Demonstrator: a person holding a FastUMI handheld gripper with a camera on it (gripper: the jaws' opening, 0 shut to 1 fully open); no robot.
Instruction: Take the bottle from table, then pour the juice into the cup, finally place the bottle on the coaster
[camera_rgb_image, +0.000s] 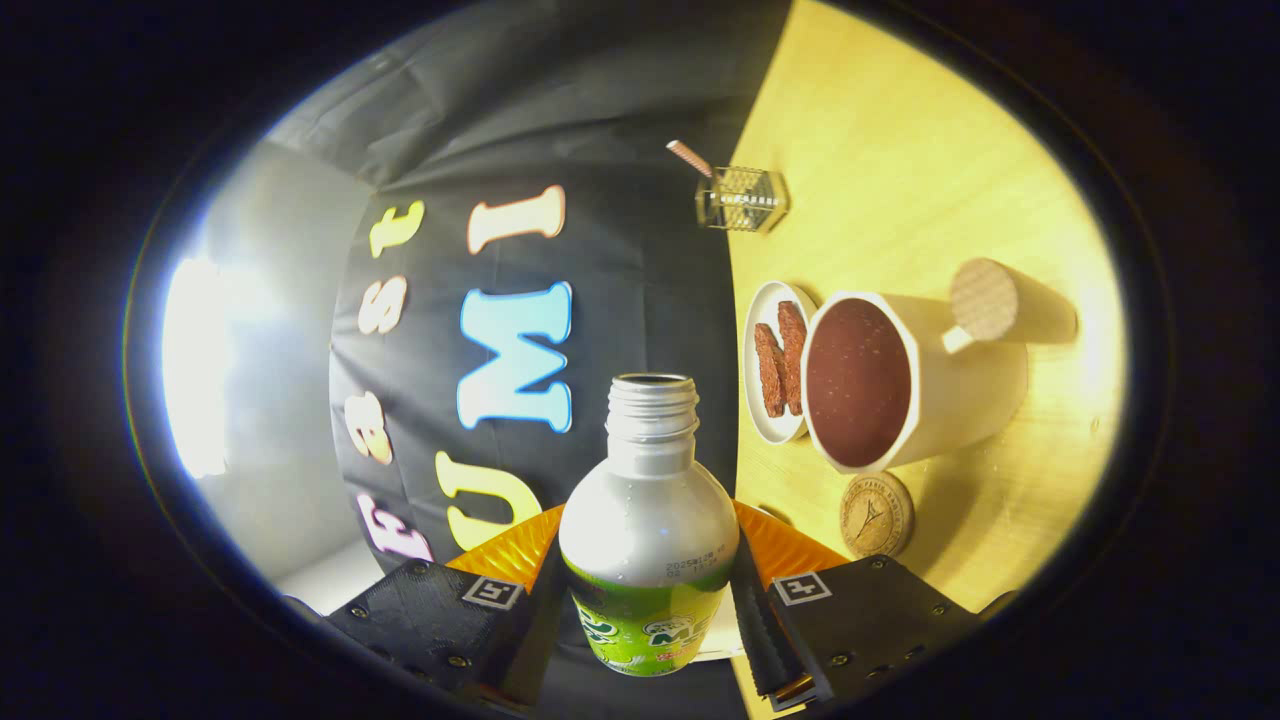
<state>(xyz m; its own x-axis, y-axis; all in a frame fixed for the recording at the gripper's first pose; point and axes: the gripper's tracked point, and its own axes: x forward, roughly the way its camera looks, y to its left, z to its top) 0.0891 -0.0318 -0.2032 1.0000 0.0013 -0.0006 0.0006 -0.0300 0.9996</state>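
Bottle (648, 520) of silver metal, green label low on its body, threaded neck uncapped, sits clamped between the tongs (648, 600), both fingers pressing its sides. At two o'clock from its mouth stands a white cup (915, 385) of dark reddish juice with a cork-ended handle; a round coaster (876, 514) lies just below the cup on the yellow worktop (900, 150). A small plate (770, 365) of brown strips touches the cup's far side.
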